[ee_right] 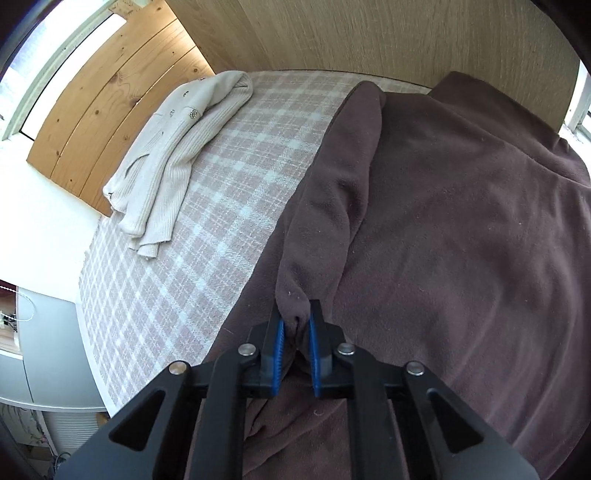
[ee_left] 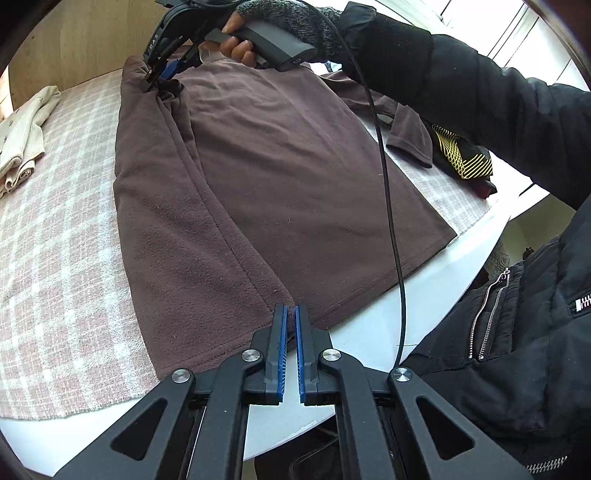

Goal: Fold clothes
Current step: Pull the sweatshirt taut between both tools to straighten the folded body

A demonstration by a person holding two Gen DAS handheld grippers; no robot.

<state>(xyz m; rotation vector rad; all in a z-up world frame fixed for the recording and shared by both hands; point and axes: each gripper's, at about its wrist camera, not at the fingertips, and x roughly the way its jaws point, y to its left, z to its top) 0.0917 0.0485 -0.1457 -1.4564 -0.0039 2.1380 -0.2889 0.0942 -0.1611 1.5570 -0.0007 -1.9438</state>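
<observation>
A brown fleece garment [ee_left: 280,177] lies spread on a pink checked cloth [ee_left: 55,236] over a round white table [ee_left: 373,332]. Its left side is folded over lengthwise. My left gripper [ee_left: 291,314] is shut on the garment's hem at the near edge. My right gripper [ee_left: 157,79], held by a gloved hand, is shut on a bunched fold at the garment's far end. In the right wrist view the right gripper [ee_right: 295,317] pinches that brown fold [ee_right: 332,206] over the garment [ee_right: 461,229].
A folded cream knit cardigan [ee_left: 22,140] lies on the checked cloth at the left, also in the right wrist view [ee_right: 177,147]. A black and yellow item [ee_left: 461,155] lies at the right by a brown sleeve [ee_left: 410,136]. A wooden wall [ee_right: 369,33] stands behind the table.
</observation>
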